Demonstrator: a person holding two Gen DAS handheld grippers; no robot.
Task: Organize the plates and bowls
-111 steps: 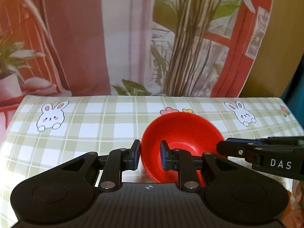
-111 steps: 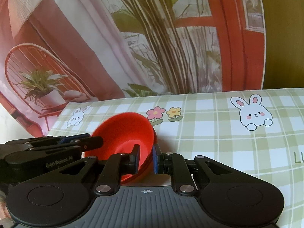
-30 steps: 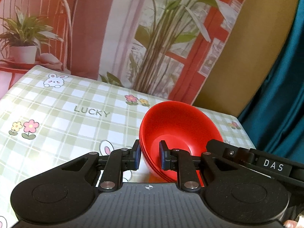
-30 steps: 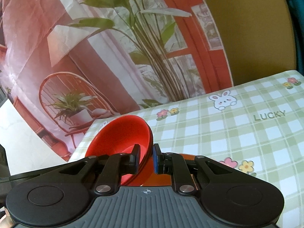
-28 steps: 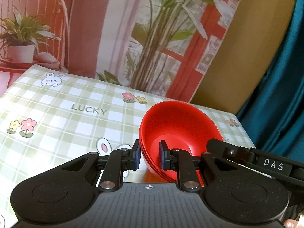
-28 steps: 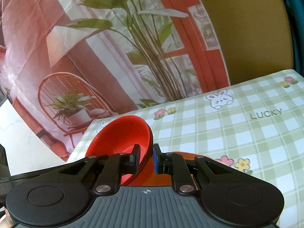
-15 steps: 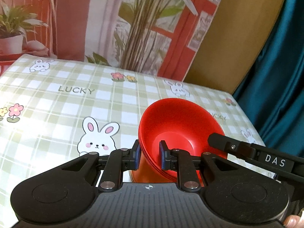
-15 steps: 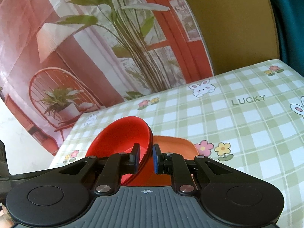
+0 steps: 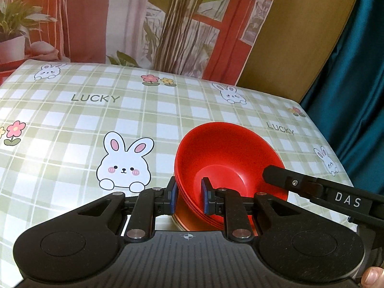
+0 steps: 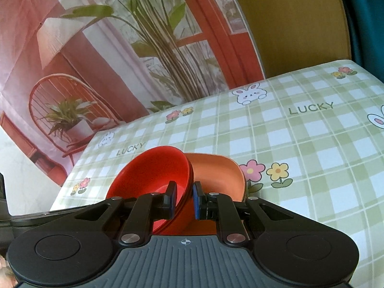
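Note:
A stack of red bowls (image 9: 225, 160) is held between both grippers. My left gripper (image 9: 188, 198) is shut on the stack's near left rim. My right gripper (image 10: 183, 200) is shut on the opposite rim of the same stack (image 10: 153, 170); its finger also shows in the left wrist view (image 9: 300, 182). An orange plate (image 10: 216, 170) lies on the checked tablecloth right under and behind the bowls, and its edge shows below the stack in the left wrist view (image 9: 180, 218). Whether the bowls touch the plate is hidden.
The table carries a green checked cloth (image 9: 108, 115) with rabbits, flowers and LUCKY print. A printed backdrop (image 10: 120, 48) hangs behind. A teal curtain (image 9: 355, 72) hangs past the table's right edge, with a brown panel (image 9: 288, 36) beside it.
Both grippers carried the bowl stack to the right across the table and lower, onto the spot of the orange plate, which has come into view beneath it. Both grips stayed shut.

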